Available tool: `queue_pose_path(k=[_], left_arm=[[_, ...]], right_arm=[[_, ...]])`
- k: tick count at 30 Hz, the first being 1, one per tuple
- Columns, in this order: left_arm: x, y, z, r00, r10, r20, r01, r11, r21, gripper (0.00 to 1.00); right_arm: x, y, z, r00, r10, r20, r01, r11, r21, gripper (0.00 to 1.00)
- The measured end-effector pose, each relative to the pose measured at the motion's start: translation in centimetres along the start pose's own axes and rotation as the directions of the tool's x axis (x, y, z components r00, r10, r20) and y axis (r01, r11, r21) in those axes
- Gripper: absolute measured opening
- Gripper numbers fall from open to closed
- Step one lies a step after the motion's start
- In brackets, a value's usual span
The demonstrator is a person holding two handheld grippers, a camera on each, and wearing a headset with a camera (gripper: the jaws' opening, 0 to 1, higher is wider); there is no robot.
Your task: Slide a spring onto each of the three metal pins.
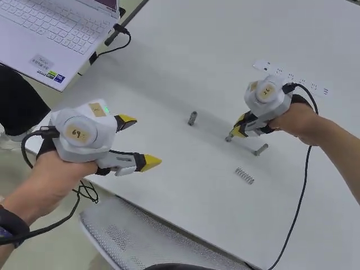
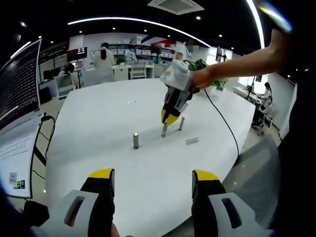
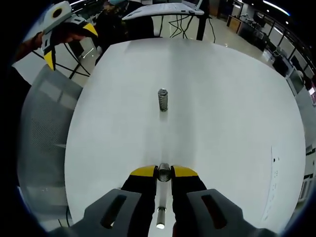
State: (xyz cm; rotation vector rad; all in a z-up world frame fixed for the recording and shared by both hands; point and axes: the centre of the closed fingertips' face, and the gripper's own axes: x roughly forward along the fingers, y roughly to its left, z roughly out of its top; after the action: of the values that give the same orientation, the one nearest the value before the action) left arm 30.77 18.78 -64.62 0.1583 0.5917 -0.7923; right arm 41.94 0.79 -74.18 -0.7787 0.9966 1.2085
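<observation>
Spring [image 3: 164, 173] pinched at its sides by right gripper [image 3: 164, 171], atop pin [image 3: 160, 217] above tabletop [image 3: 222, 98]. Judged light, compliant, slippery: hold gently. Left gripper [image 1: 139, 141] released, empty.

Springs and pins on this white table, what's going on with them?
A person's right hand-held gripper pinches a small coiled metal spring, seemingly over a short metal pin. A second pin already wears its spring; a third pin is bare, with a loose spring nearby. The left hand-held gripper hovers open.
</observation>
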Motion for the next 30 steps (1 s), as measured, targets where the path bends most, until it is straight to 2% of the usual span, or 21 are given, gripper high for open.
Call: queue_pose_path(k=[13, 30], left_arm=[[-0.2, 0.4, 0.3, 0.9999, 0.009, -0.005, -0.009, 1.000, 0.001, 0.59], [-0.1, 0.8, 0.0, 0.9997, 0.016, -0.018, -0.016, 1.000, -0.007, 0.59]], right_arm=[[1.0, 0.3, -0.4, 0.9996, 0.019, -0.022, -0.019, 1.000, -0.025, 0.09], [2.0, 0.2, -0.7, 0.9984, 0.033, -0.046, -0.035, 0.999, -0.039, 0.12]])
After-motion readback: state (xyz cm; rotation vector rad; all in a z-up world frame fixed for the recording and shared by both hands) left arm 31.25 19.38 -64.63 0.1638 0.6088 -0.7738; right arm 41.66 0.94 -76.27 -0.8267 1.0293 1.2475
